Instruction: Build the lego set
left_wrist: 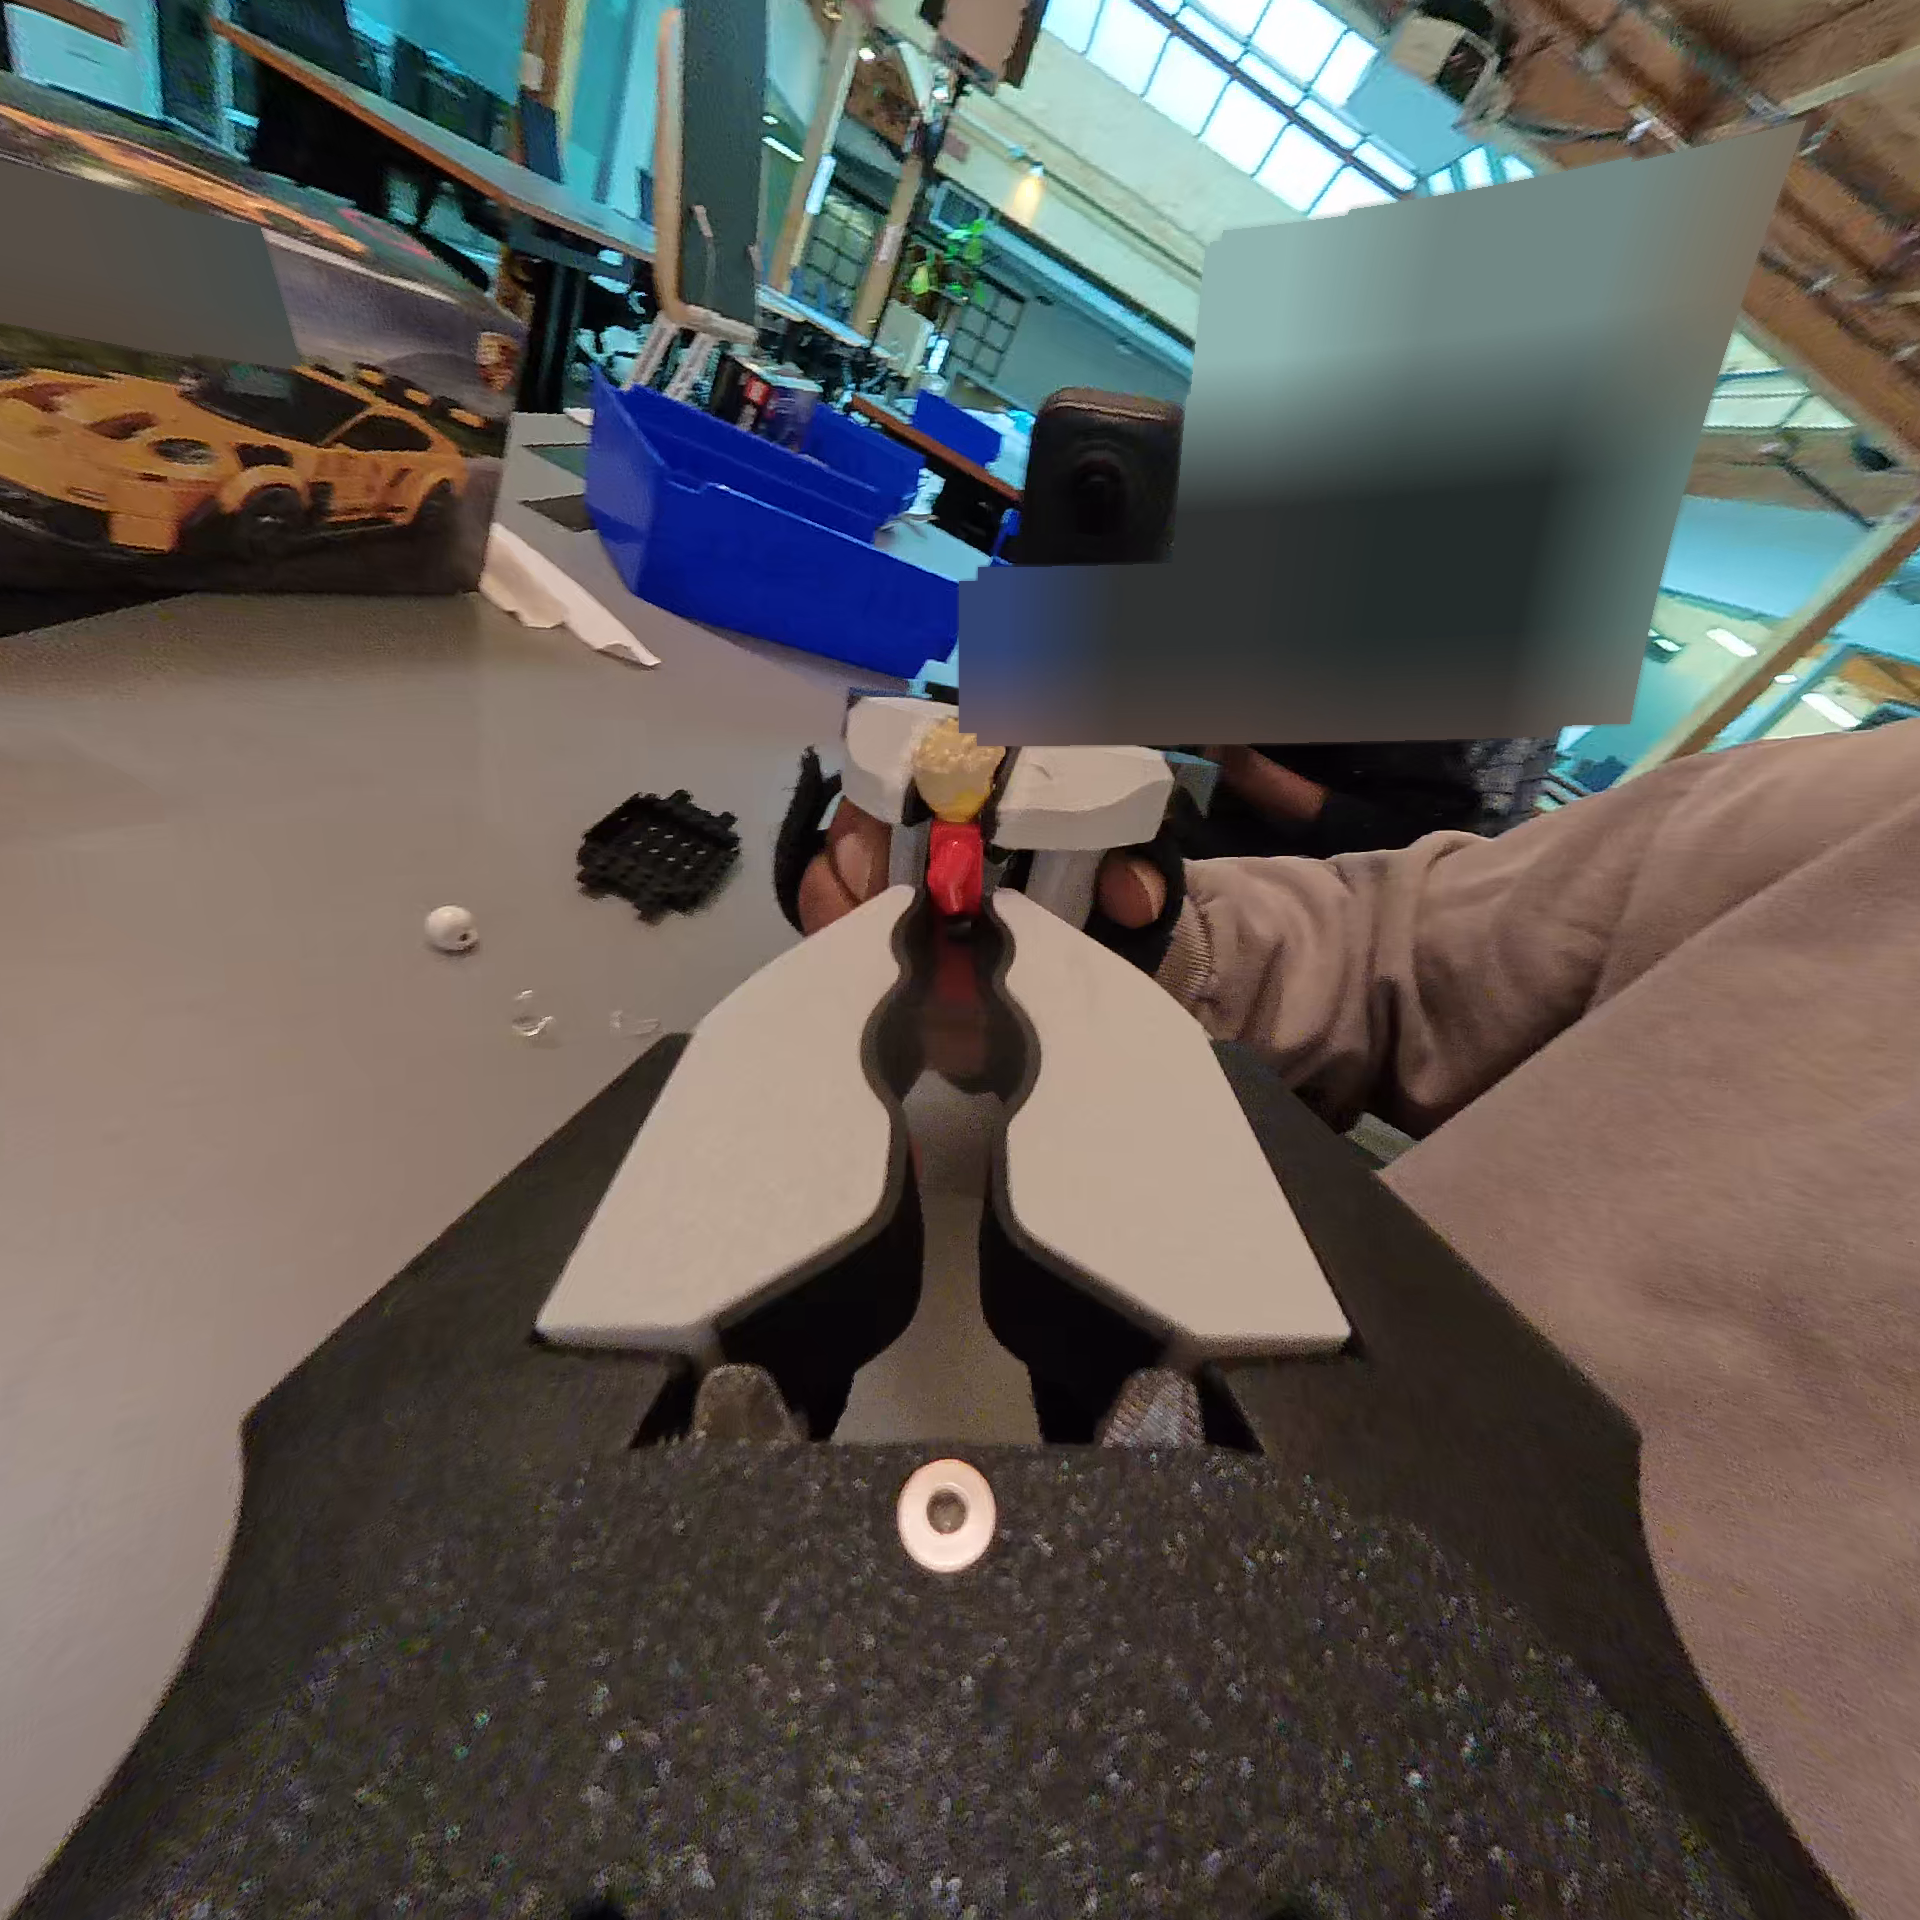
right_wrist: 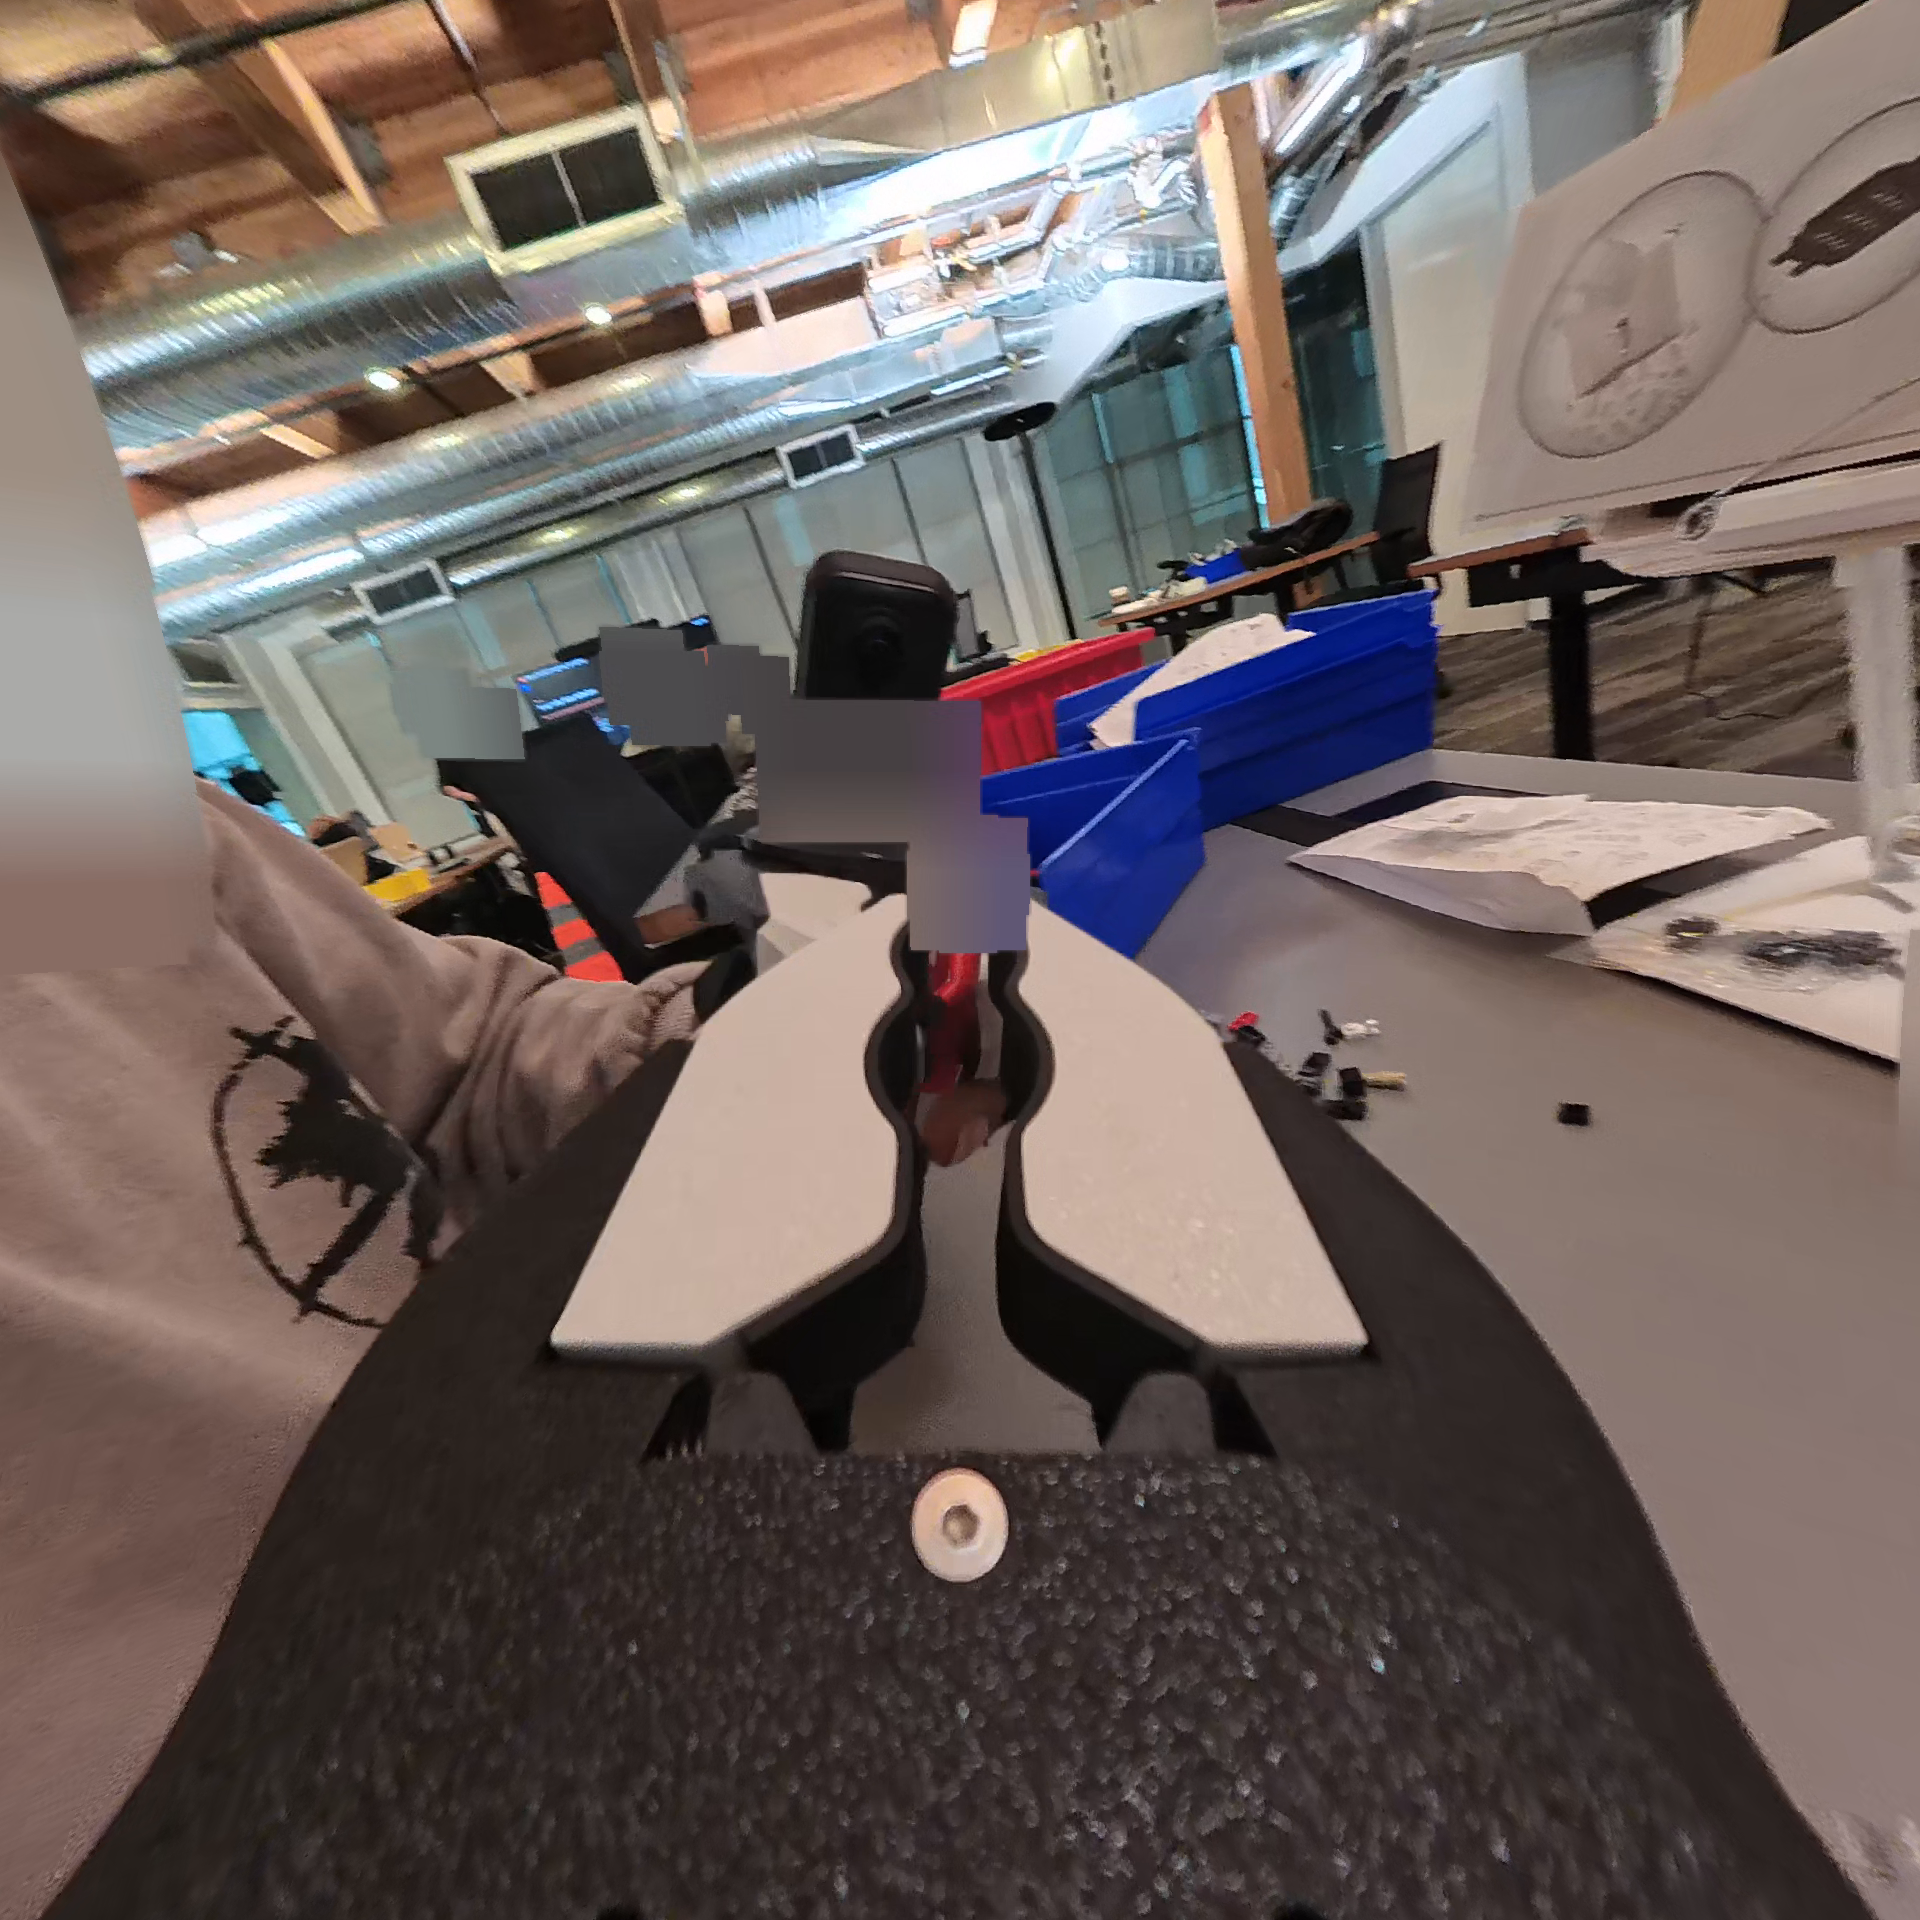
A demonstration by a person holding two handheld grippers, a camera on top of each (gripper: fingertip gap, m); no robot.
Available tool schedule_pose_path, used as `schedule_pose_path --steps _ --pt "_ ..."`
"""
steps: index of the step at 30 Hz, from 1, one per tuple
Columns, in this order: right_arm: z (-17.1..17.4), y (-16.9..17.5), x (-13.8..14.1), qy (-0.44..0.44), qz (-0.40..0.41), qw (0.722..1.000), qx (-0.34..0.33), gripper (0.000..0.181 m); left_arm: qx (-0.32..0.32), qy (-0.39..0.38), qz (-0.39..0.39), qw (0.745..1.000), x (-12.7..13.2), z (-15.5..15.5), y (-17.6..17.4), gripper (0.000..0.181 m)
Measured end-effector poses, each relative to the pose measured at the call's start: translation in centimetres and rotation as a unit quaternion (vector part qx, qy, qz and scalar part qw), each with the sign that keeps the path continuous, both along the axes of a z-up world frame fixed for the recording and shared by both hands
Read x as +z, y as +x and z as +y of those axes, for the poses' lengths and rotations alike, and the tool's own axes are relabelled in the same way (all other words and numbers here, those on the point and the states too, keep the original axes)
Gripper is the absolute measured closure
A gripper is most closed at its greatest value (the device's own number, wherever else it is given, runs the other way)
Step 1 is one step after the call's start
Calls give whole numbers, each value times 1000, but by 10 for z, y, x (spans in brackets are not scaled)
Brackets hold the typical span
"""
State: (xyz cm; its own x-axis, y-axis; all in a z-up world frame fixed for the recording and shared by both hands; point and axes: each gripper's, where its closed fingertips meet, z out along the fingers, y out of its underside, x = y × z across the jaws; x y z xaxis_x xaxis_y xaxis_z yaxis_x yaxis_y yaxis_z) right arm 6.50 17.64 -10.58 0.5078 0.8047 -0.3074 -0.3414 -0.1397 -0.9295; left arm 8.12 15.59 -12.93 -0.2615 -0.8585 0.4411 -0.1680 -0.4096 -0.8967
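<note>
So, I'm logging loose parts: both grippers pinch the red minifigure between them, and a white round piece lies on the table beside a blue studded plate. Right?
Not quite: the studded plate is black, not blue, as the left wrist view shows. The white round piece does lie beside it, and both grippers pinch the red minifigure.

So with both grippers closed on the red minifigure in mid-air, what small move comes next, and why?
Probably press the two grippers gently together to seat the joint. The left gripper and the right gripper face each other tip to tip, both clamped on the red minifigure, held above the table.
</note>
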Motion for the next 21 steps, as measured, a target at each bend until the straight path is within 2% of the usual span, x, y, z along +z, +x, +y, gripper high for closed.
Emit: schedule_pose_path --steps 4,6,8,10,13,21 --pt "6 1 -5 3 -37 998 -41 170 21 2 12 1000 -5 6 1 174" --pt "6 2 -4 7 -45 998 -41 168 15 -5 9 1000 -4 5 1 174" --pt "4 3 -1 14 -44 998 -33 156 -4 -8 14 1000 -6 0 1 174" --pt "0 3 2 15 -39 999 -8 151 -16 -1 19 1000 -8 -4 2 174" --pt "-3 3 4 15 -41 999 3 170 -20 14 24 999 -11 -9 3 174" --pt "7 5 2 22 -71 994 -74 171 44 60 26 997 -13 4 6 174"
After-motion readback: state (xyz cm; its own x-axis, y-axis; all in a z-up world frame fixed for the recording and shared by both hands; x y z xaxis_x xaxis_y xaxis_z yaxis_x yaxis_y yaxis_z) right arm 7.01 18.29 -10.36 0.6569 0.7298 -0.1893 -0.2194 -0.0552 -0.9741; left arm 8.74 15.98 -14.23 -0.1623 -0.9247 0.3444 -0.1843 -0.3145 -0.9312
